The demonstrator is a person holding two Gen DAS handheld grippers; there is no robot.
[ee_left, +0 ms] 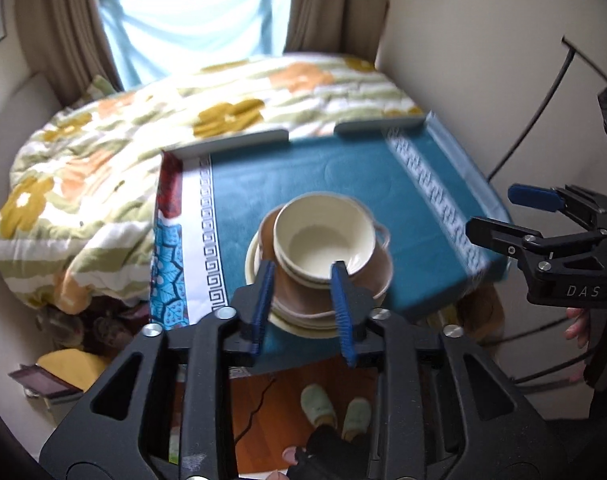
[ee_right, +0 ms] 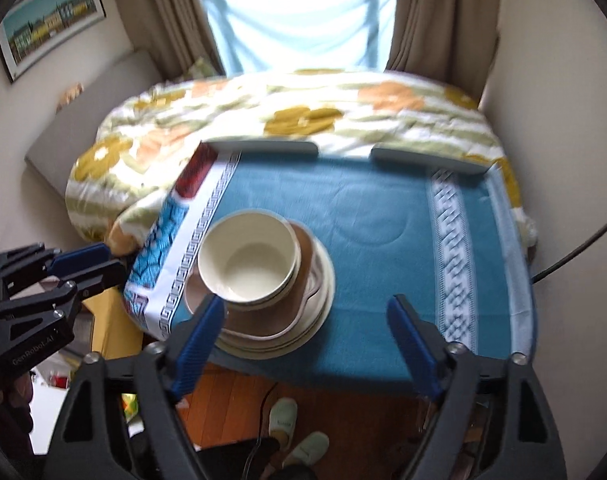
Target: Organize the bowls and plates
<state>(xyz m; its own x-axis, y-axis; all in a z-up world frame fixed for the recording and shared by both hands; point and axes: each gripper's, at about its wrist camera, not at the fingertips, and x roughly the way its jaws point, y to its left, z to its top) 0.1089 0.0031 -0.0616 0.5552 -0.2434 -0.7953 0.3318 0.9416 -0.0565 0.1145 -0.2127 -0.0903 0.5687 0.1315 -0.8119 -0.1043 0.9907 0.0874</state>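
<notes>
A cream bowl (ee_left: pixel 323 238) sits on top of a brown bowl (ee_left: pixel 295 284), which rests on stacked cream plates (ee_left: pixel 299 326) on the blue-clothed table (ee_left: pixel 263 184). My left gripper (ee_left: pixel 303 276) is open above and in front of the stack, its blue fingers on either side of the bowls, touching nothing. The stack also shows in the right wrist view, cream bowl (ee_right: pixel 249 262) over brown bowl (ee_right: pixel 263 318) and plates (ee_right: pixel 319 316). My right gripper (ee_right: pixel 305 310) is open wide, to the right of the stack and above the table's near edge, empty.
A bed with a flowered quilt (ee_left: pixel 103 152) lies behind and left of the table. Grey raised edges (ee_right: pixel 427 160) line the table's far side. A wall stands at the right. Slippered feet (ee_right: pixel 291 436) and a wood floor lie below the table's near edge.
</notes>
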